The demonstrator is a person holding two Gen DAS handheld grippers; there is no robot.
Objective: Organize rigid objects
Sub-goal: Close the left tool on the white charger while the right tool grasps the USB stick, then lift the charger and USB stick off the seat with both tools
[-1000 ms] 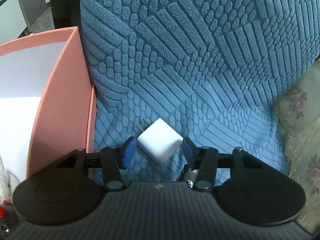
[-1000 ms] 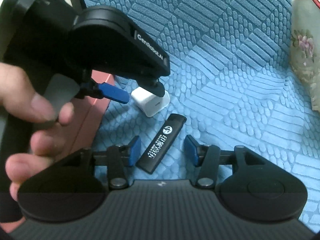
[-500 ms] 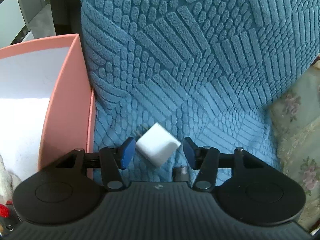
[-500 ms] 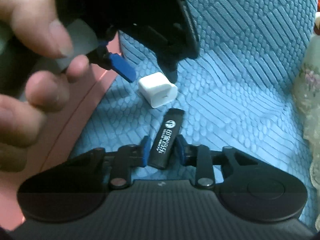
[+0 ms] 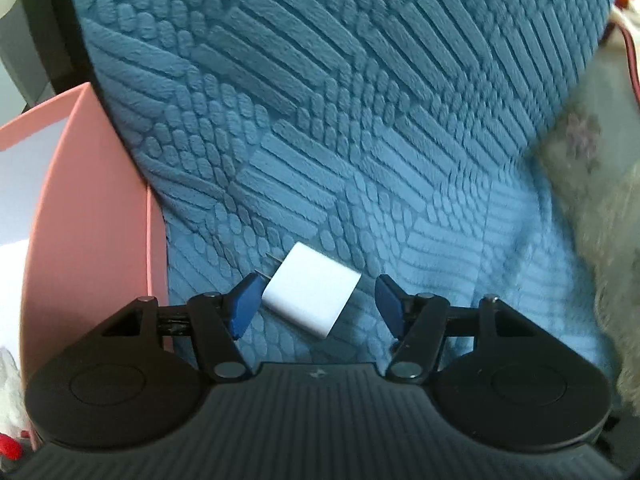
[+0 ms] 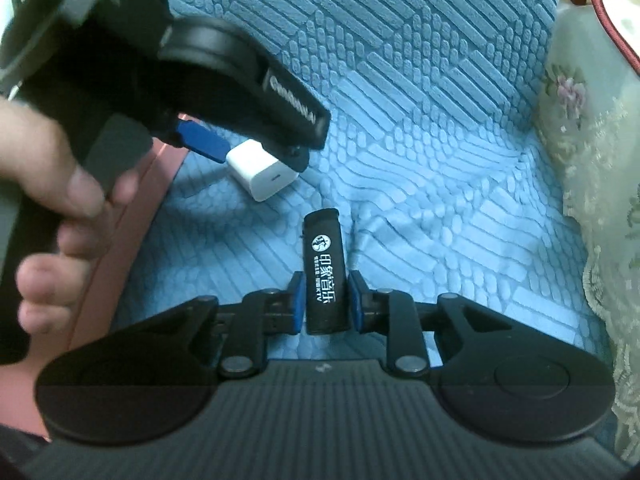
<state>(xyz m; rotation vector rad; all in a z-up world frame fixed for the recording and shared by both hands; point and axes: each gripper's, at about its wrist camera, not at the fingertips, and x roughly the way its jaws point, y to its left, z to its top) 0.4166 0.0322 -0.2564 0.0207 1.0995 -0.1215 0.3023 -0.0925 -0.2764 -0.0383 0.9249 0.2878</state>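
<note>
On the blue textured cushion (image 6: 440, 160), right tongs (image 6: 326, 300) clamped on a black lighter (image 6: 324, 276) — white charger (image 5: 310, 298) lying between the spread fingers of the left tongs (image 5: 316, 304), untouched — pink box (image 5: 92, 220) at the cushion's left edge.

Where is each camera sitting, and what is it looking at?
Left wrist: on the left hand-held gripper, looking along its open fingers at the white charger, pink box beside.
Right wrist: on the right hand-held gripper, shut on the black lighter; the person's left hand shows too.
Both see the charger and blue cushion.
</note>
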